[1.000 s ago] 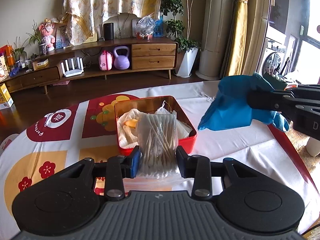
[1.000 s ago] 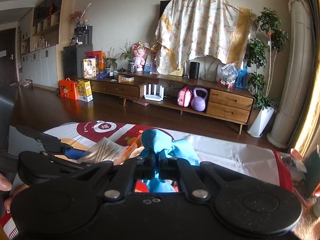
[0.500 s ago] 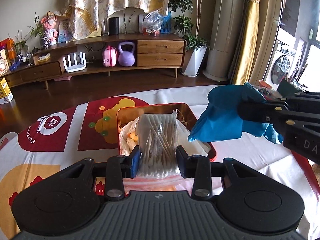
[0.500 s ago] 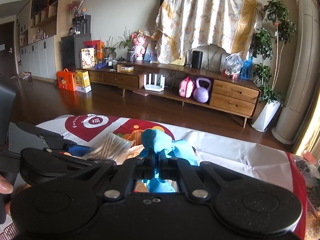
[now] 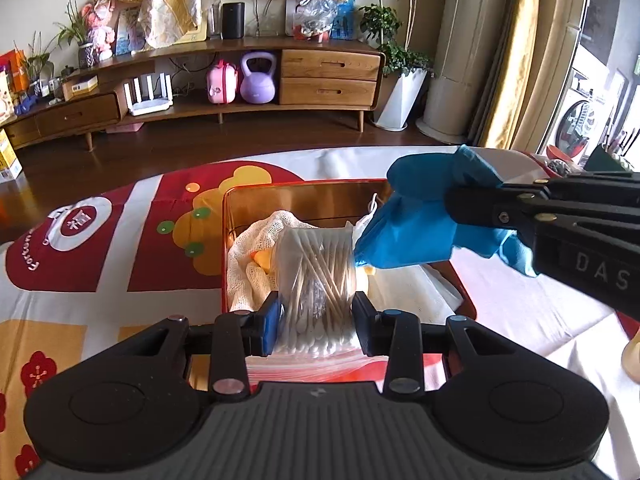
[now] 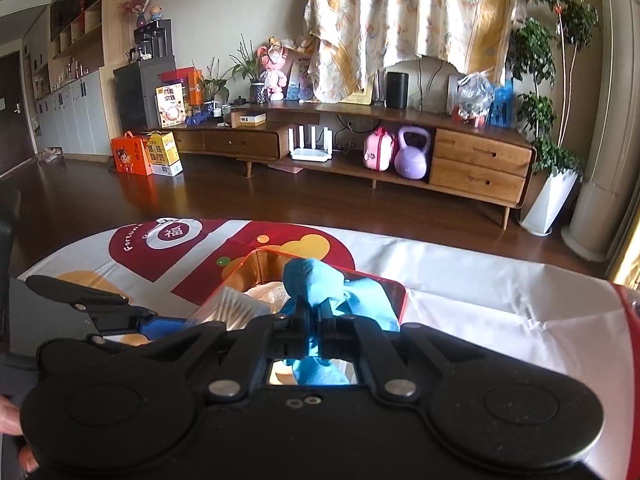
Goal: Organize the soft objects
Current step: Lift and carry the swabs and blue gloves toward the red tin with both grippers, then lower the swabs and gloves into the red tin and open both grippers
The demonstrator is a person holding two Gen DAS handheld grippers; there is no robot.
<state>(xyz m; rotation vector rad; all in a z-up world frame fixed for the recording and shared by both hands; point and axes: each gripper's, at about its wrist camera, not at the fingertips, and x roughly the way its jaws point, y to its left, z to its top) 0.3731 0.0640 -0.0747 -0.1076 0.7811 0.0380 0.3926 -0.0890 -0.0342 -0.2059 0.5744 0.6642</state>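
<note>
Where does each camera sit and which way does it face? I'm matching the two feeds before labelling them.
Left wrist view: on the left gripper, facing over the red tin toward the wooden sideboard; its own fingers pinch a bag of cotton swabs, and the right gripper enters from the right.
Right wrist view: on the right gripper, facing the same sideboard; its fingers clamp a blue glove, the left gripper sits lower left.
Shared: tin, glove, swab bag, sideboard.
</note>
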